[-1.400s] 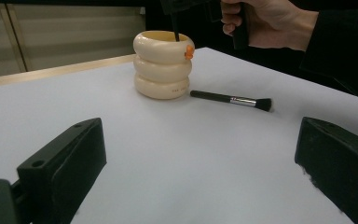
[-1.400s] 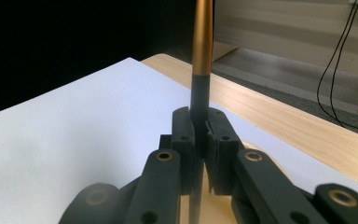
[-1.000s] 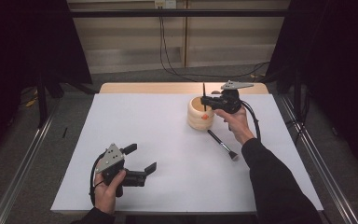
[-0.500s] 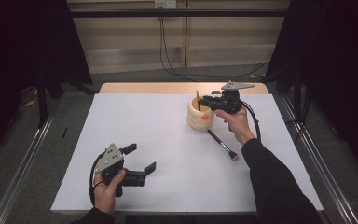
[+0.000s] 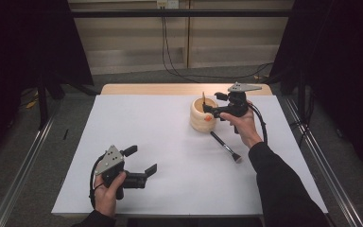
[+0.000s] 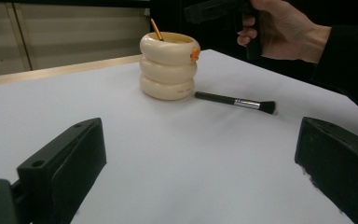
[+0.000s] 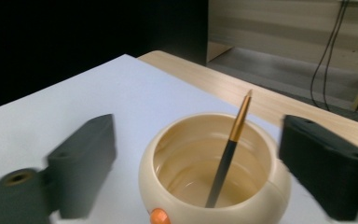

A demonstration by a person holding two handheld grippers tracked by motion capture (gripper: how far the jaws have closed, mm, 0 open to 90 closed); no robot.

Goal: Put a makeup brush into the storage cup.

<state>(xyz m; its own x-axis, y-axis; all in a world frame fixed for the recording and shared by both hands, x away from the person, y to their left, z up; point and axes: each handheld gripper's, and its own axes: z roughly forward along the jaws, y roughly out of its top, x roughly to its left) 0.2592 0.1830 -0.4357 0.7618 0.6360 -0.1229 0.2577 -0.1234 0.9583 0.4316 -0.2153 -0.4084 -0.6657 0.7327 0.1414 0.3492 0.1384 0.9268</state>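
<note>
In the cream ribbed cup (image 7: 214, 186), slim brush (image 7: 228, 154) (gold-tipped), leaning.

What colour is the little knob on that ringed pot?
Orange, on the cream pot; the knob shows best in the left gripper view.

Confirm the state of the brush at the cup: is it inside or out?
Inside. The brush stands leaning in the cream cup, free between the right gripper's jaws, which have just been opening.
</note>
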